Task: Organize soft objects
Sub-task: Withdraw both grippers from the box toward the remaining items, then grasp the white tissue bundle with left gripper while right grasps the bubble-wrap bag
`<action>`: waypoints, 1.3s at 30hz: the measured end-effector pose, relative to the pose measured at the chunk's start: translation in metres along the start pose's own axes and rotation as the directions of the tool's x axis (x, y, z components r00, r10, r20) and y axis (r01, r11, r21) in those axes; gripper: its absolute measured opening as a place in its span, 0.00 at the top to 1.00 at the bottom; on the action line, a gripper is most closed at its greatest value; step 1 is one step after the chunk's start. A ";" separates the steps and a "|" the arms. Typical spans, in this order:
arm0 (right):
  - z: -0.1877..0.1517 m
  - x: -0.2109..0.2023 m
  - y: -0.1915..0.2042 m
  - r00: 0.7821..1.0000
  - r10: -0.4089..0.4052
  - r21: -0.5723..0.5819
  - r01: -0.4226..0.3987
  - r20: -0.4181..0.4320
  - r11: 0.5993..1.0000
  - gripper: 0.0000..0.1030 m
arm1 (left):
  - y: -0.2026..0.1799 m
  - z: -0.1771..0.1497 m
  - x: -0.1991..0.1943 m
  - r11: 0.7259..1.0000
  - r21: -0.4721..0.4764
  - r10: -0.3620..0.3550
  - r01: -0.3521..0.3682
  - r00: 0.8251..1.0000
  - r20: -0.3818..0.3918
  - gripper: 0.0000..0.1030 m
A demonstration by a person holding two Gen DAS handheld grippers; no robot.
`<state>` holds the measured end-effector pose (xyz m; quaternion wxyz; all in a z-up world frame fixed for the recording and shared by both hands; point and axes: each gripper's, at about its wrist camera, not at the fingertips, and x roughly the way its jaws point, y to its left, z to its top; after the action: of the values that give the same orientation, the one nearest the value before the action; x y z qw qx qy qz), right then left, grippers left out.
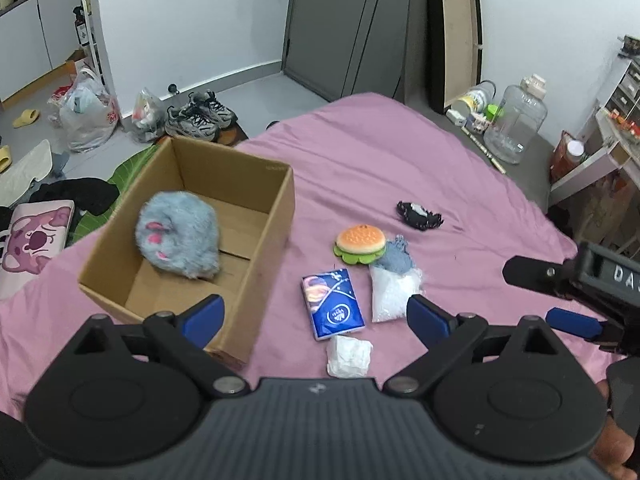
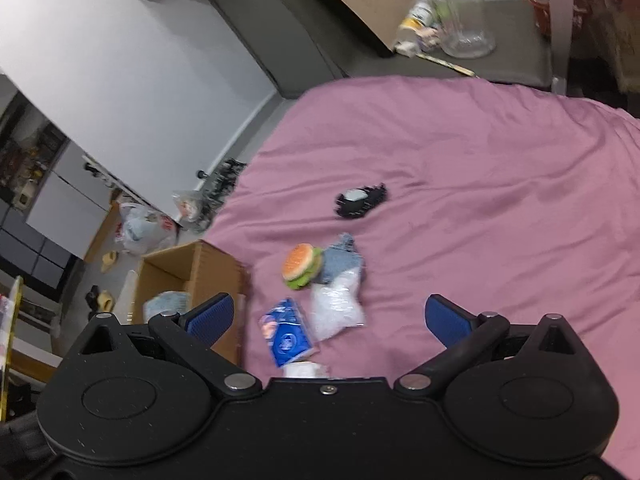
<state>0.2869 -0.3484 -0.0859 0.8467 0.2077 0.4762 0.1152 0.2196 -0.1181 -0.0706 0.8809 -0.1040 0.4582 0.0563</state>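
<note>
Looking at where I'm at with this tidy-up: one item is done, the fluffy grey mouse plush [image 1: 178, 236] is already sitting inside the cardboard box [image 1: 276, 216] on the pink bed [image 1: 400, 152]. Everything else is still out on the sheet, so I'd call it early days. Left to go: the burger squishy [image 1: 361, 243], the denim scrap [image 1: 396, 258] tucked right against it, the clear bag of white beads [image 1: 394, 294], the blue tissue pack [image 1: 333, 304], the crumpled white tissue [image 1: 349, 356] nearest me, and the black fabric piece [image 1: 418, 214] lying off on its own further up the bed. My left tool [image 1: 316, 316] is spread wide with nothing in it, hanging over the gap between the box and the pile. My right tool [image 2: 330, 318] is also wide open and empty, hovering above the tissue pack and bead bag, though that view is kinda blurry. Guessing the tissue pack goes next since it's closest.
</note>
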 end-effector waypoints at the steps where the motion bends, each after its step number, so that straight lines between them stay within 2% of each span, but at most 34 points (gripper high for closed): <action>1: 0.001 0.003 -0.002 1.000 -0.004 -0.001 0.004 -0.006 1.000 0.00 | -0.003 -0.002 0.005 1.000 0.005 0.004 -0.004 1.000 -0.008 0.06; 8: 0.006 0.020 -0.018 0.999 0.021 -0.002 -0.021 -0.049 1.000 0.00 | -0.020 -0.018 0.035 1.000 -0.004 0.013 -0.013 0.999 -0.046 0.09; 13: 0.010 0.036 -0.031 0.997 0.018 0.040 -0.015 -0.076 0.999 0.00 | -0.033 -0.032 0.059 1.000 -0.007 0.023 -0.024 0.995 -0.095 0.18; 25: 0.011 0.072 -0.029 0.987 0.061 0.014 -0.059 -0.150 0.998 0.00 | -0.044 -0.056 0.116 0.997 -0.015 0.067 -0.072 0.978 -0.196 0.28; 28: 0.012 0.076 -0.031 0.985 0.066 0.014 -0.065 -0.157 0.998 0.00 | -0.044 -0.059 0.127 0.996 -0.031 0.072 -0.081 0.974 -0.216 0.34; 30: 0.013 0.078 -0.032 0.985 0.070 0.018 -0.069 -0.159 0.997 0.00 | -0.043 -0.060 0.134 0.996 -0.039 0.074 -0.085 0.972 -0.224 0.49; 32: 0.013 0.081 -0.034 0.984 0.071 0.020 -0.068 -0.162 0.997 0.00 | -0.042 -0.061 0.138 0.995 -0.051 0.068 -0.082 0.969 -0.239 0.58; 36: 0.013 0.091 -0.036 0.982 0.076 0.034 -0.071 -0.172 0.997 0.02 | -0.041 -0.058 0.133 0.995 -0.058 0.068 -0.082 0.975 -0.214 0.60; 39: 0.013 0.103 -0.034 0.977 0.089 0.053 -0.080 -0.191 0.995 0.10 | -0.042 -0.051 0.124 0.996 -0.052 0.056 -0.067 0.979 -0.196 0.60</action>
<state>0.3512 -0.3413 -0.1738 0.7858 0.2347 0.5494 0.1600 0.2580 -0.1709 -0.1950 0.8263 -0.1206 0.5433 0.0866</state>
